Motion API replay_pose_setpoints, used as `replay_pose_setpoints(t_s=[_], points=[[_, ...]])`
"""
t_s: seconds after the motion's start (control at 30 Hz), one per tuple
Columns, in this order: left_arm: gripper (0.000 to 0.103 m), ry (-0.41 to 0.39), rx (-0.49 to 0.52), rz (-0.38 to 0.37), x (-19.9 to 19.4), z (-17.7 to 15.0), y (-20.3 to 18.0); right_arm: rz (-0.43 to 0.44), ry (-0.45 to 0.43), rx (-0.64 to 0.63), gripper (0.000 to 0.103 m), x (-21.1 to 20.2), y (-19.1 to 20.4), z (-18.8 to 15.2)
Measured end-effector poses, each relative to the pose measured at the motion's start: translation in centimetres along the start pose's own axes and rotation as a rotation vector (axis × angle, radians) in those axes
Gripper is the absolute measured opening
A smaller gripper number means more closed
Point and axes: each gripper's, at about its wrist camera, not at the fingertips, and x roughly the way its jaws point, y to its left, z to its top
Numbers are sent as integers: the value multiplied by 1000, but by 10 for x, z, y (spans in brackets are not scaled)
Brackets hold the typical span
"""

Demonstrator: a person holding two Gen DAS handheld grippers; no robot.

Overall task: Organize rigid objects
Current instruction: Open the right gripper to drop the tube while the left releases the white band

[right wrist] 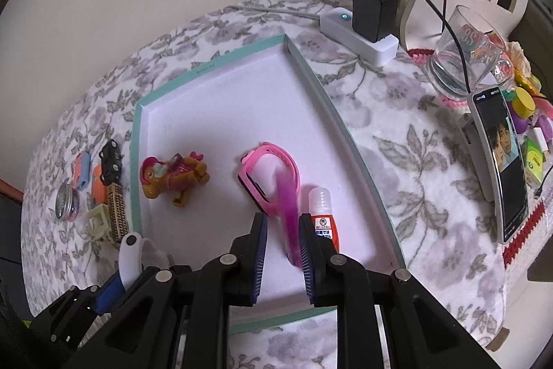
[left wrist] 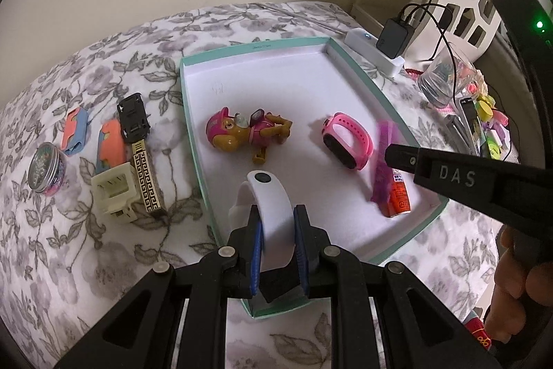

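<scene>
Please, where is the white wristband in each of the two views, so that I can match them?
Left wrist view: the white wristband is at lower centre, clamped in the left gripper, over the near edge of the box.
Right wrist view: the wristband is at lower left, left of the box.
Shared landmark: the pink watch inside the box.
</scene>
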Motion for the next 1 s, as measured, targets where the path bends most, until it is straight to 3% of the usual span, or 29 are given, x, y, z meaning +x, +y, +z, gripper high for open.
replay_pose_setpoints(t_s=[0.23,0.37,0.57,0.87,0.93,1.0], points=[[21,1,-19,1,1,1,4,-16,13,-14,21,5,2,1],[42,-9,-48,-18,-2,4,9,-31,7,-29,21,6,4,2],[56,-18,-103,-42,-8,8,19,-59,7,-46,21,7,8,1],[58,-13,-170,-49,-8,12,35,-77,2,-57,22,8,9,2],[64,-14,-181,-39,-9,12,38,-81,2,-65,23,8,10,2],[72,-21,-196,-18,-11,14,43,-86,-1,-75,37,8,13,2]])
